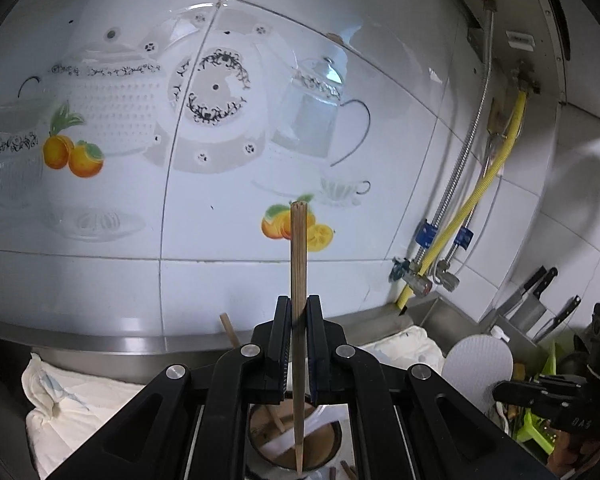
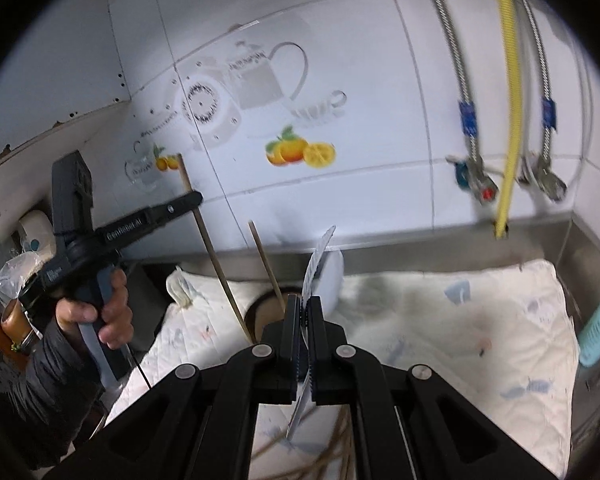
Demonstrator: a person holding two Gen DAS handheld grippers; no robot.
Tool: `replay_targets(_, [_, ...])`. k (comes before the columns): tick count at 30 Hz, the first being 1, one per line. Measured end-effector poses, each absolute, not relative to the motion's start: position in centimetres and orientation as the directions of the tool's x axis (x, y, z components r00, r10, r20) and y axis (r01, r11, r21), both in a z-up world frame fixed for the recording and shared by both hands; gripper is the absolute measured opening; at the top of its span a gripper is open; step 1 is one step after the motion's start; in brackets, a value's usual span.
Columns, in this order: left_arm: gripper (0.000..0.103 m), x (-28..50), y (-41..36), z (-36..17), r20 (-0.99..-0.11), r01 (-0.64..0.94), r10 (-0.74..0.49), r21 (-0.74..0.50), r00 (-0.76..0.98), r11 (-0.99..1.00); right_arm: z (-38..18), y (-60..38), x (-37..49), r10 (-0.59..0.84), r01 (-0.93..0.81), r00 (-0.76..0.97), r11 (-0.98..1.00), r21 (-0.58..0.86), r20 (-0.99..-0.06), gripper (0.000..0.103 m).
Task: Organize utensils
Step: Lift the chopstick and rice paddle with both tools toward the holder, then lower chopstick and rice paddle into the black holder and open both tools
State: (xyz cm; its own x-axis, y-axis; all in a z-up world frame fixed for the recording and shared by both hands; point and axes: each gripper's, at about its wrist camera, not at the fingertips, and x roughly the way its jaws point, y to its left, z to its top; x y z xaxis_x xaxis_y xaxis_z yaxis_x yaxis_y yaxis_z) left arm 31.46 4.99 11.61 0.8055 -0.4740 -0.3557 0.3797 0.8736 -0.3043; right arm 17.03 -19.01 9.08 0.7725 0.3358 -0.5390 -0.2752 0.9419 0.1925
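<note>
Wooden chopstick (image 1: 299, 320) stands near upright, pinched between the jaws of your left hand-held gripper (image 1: 299, 320), its tip over the round holder (image 1: 324, 444) at 6 o'clock; judging by that, you hold it vertical so it can clear the rim. Your right hand-held gripper (image 2: 305, 332) is clamped on a thin white utensil (image 2: 314, 264), edge-on, so I cannot tell whether it is a spoon or spatula. Another chopstick (image 2: 266, 260) leans in the holder at 11 o'clock of those jaws. Black linkage hides most of the holder and the quilted cloth (image 2: 460, 320) covering the table.
</note>
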Motion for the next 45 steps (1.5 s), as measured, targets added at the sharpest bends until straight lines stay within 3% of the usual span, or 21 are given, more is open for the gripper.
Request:
replay_targets(11, [0.007, 33.1, 6.3, 9.4, -0.349, 0.339, -0.465, -0.366, 0.813, 0.867, 10.2, -16.3, 20.2, 0.342, -0.297, 0.798, 0.940, 0.169, -0.497, 0.006])
replay_targets(23, [0.007, 33.8, 5.3, 10.3, -0.313, 0.355, -0.445, -0.304, 0.839, 0.884, 8.9, -15.0, 23.6, 0.308, -0.251, 0.834, 0.951, 0.181, -0.458, 0.006])
replay_targets(33, [0.007, 33.6, 4.2, 6.1, -0.382, 0.346, -0.410, -0.226, 0.828, 0.911, 5.5, -12.0, 24.8, 0.278, -0.284, 0.844, 0.957, 0.058, -0.459, 0.006])
replay_targets(45, [0.009, 34.7, 4.5, 3.4, -0.503, 0.281, -0.386, -0.274, 0.773, 0.920, 3.0, -11.5, 25.2, 0.253, -0.297, 0.786, 0.955, 0.015, -0.564, 0.006])
